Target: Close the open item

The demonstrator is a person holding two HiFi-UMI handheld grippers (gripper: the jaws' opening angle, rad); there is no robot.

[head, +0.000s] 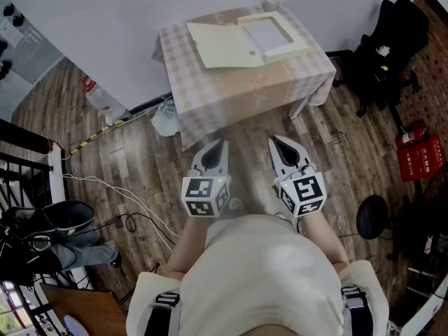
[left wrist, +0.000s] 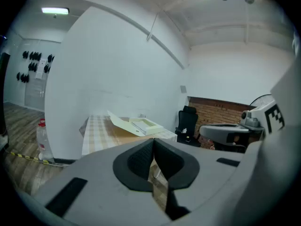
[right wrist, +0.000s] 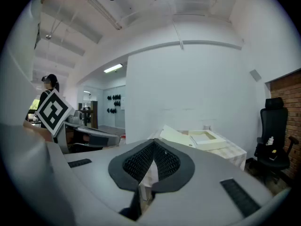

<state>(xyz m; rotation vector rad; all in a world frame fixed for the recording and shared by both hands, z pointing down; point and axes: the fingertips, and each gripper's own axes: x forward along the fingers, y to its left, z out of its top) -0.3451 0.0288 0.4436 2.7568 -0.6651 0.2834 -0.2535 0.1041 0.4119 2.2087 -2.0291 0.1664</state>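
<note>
At twelve o'clock you have bare wooden floor [head: 252, 149] up to the cloth-covered table [head: 231, 93], whose near half lies free; the open box [head: 276, 37] and its opened lid [head: 224, 47] fill the far half by the wall [head: 126, 19]. A black office chair [head: 388, 44] stands at two o'clock off the table's right side, a water bottle [head: 103, 102] at ten, and cables [head: 105, 184] trail at nine.

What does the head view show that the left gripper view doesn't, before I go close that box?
Head view only: the red extinguisher box, the round black stool, and the box seen from above, its lid swung out to the left.
Left gripper view only: the ceiling light, the brick wall, and the left gripper with its jaws shut and empty.
Both: the box on the checked table, the black chair, the water bottle and the right gripper.
</note>
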